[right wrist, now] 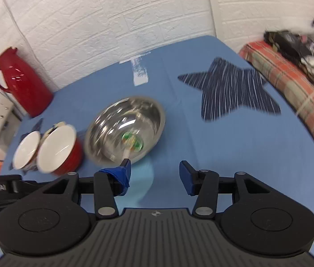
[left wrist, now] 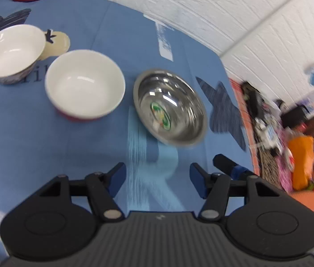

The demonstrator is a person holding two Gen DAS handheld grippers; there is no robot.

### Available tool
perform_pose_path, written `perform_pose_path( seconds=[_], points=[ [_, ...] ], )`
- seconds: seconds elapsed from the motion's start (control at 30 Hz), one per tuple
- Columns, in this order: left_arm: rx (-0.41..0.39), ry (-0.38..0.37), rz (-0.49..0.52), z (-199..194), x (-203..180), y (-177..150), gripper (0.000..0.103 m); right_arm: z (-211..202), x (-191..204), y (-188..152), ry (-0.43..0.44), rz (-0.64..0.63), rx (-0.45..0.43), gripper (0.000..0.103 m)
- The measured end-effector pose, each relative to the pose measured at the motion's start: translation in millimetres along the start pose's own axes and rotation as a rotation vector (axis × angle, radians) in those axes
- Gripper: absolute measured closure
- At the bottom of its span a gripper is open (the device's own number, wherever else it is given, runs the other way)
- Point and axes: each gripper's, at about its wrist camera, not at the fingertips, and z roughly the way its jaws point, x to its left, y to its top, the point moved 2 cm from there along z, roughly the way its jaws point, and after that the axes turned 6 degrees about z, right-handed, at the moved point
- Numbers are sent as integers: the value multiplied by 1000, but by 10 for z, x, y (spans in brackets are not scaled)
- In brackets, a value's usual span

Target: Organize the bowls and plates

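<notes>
Hovering over the near part of the blue-clothed table (left wrist: 34, 144), the left gripper (left wrist: 158, 178) has its jaws spread wide with nothing between them; the right gripper (right wrist: 154, 175) is likewise released and empty. Just beyond them a steel bowl (left wrist: 170, 106) sits on the cloth toward the middle, a sticker in its bottom. Beside it stands a red-sided bowl (left wrist: 85, 84), and past that, toward the left edge, a patterned bowl (left wrist: 11, 52). At the far left corner stands a red jug (right wrist: 21, 82), against the white brick wall (right wrist: 112, 22).
</notes>
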Motion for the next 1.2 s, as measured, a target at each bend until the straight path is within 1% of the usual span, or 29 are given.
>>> perform_pose_path(
  seconds=[0.1, 0.17, 0.23, 0.27, 0.3, 0.33, 0.4, 0.43, 0.47, 0.5, 0.53, 0.57, 0.6, 0.67, 0.77, 0.83, 0.93, 1.17, 1.2],
  points=[
    [-2, 50, -62, 282, -18, 171, 42, 319, 65, 238, -26, -60, 18, 70],
    [8, 79, -84, 447, -22, 249, 42, 566, 93, 356, -45, -111, 47, 69],
    [15, 99, -107, 576, -14, 285, 42, 783, 127, 418, -66, -154, 81, 69],
    [13, 107, -113, 615, -3, 294, 45, 864, 142, 425, -76, -176, 91, 69],
    [8, 130, -117, 652, 7, 303, 45, 935, 148, 431, -88, -193, 104, 68],
    [2, 144, -122, 689, 29, 317, 45, 1000, 142, 442, -88, -200, 117, 68],
    [8, 145, -138, 754, 93, 338, 47, 1089, 121, 441, -72, -197, 128, 68],
    [-8, 139, -134, 748, 100, 350, 50, 1129, 114, 427, -64, -200, 131, 68],
    [-14, 139, -120, 744, 95, 362, 56, 1143, 127, 411, -54, -214, 113, 66],
    [-12, 132, -100, 753, 85, 373, 60, 1145, 130, 399, -38, -229, 106, 70],
    [-4, 128, -81, 770, 76, 378, 73, 1132, 136, 389, -32, -229, 97, 72],
    [9, 125, -63, 790, 70, 370, 90, 1109, 121, 385, -18, -209, 95, 78],
    [19, 122, -45, 798, 63, 350, 90, 1065, 101, 370, 5, -181, 98, 81],
    [18, 124, 4, 740, 54, 285, 90, 945, 73, 314, 14, -180, 96, 85],
    [31, 80, 41, 552, 32, 133, 90, 723, -15, 171, 36, -164, 103, 86],
    [47, 85, 95, 389, -29, -21, 90, 526, -31, 24, 45, -170, 109, 86],
    [68, 73, 149, 79, -67, -355, 90, 187, -17, -265, 47, -202, 124, 85],
    [153, 14, 204, -553, 73, -1363, 89, -661, 5, -1212, 83, -191, 185, 83],
    [158, 7, 209, -627, 100, -1488, 89, -749, 15, -1331, 88, -188, 186, 81]
  ],
)
